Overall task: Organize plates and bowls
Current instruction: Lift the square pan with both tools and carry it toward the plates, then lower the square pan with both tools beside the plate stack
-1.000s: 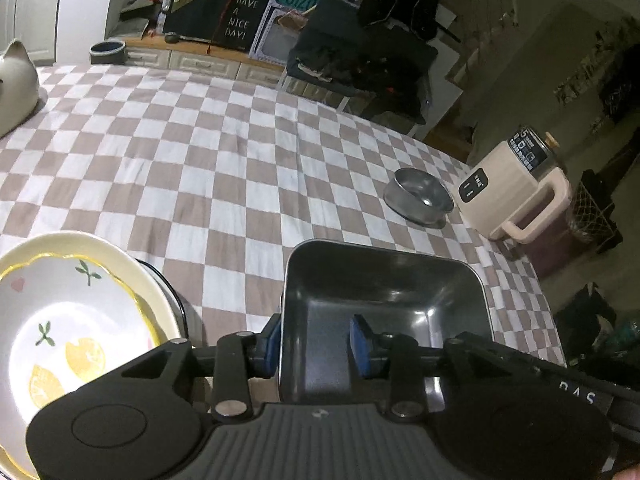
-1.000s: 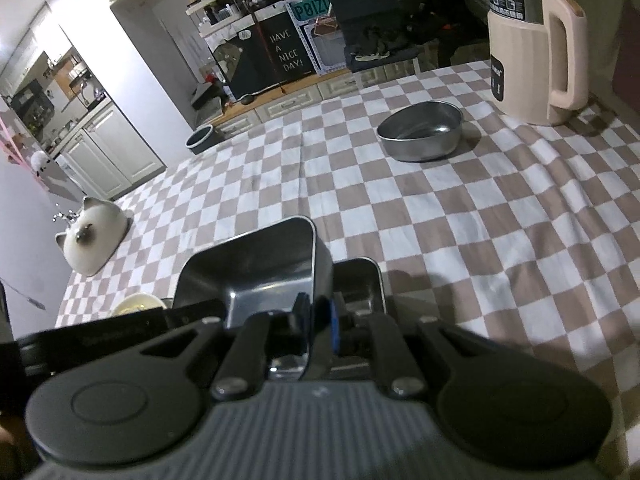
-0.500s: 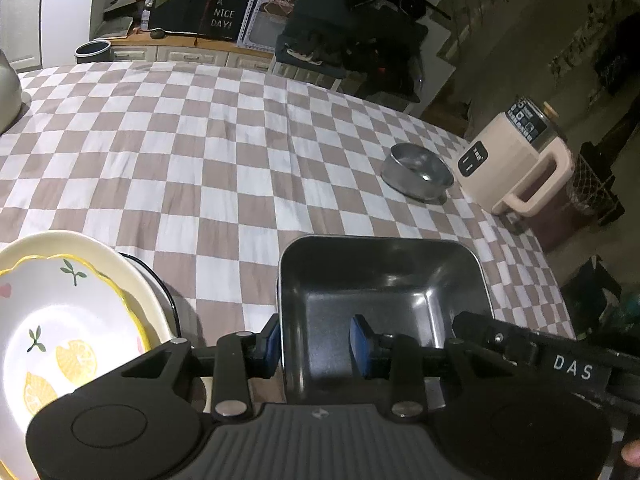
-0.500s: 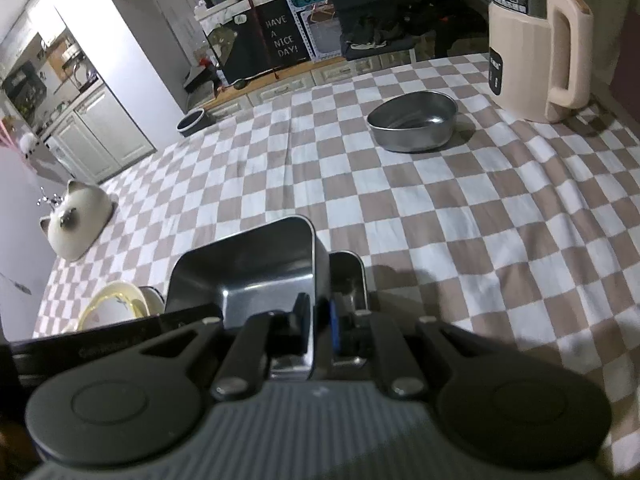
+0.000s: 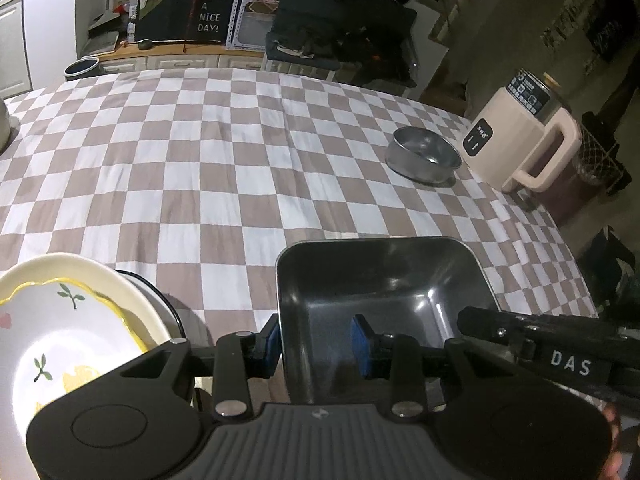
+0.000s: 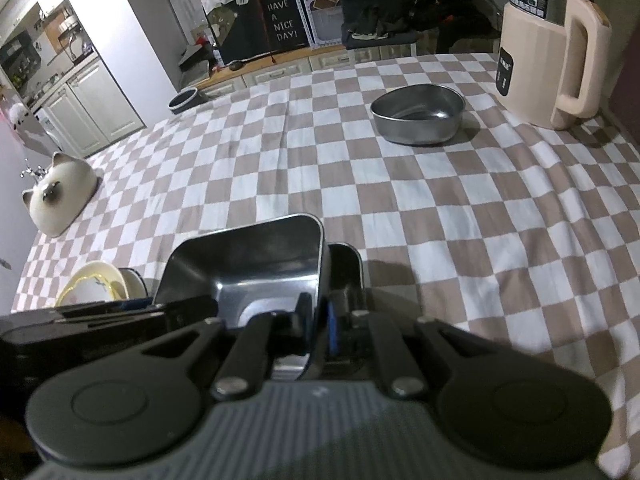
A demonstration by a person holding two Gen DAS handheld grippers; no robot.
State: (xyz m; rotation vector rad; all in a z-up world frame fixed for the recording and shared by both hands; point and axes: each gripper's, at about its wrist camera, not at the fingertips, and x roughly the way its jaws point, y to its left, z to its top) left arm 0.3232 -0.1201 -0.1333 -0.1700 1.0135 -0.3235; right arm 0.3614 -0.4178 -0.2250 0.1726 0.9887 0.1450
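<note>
Your right hand-held gripper is clamped on the right wall of the square dark steel tray; your left hand-held gripper straddles its left wall, fingers apart. Tray low over the checkered tabletop, beside stacked lemon-print plates.

Checkered tablecloth centre bare; round metal bowl, kettle block far right (touching? unclear).
</note>
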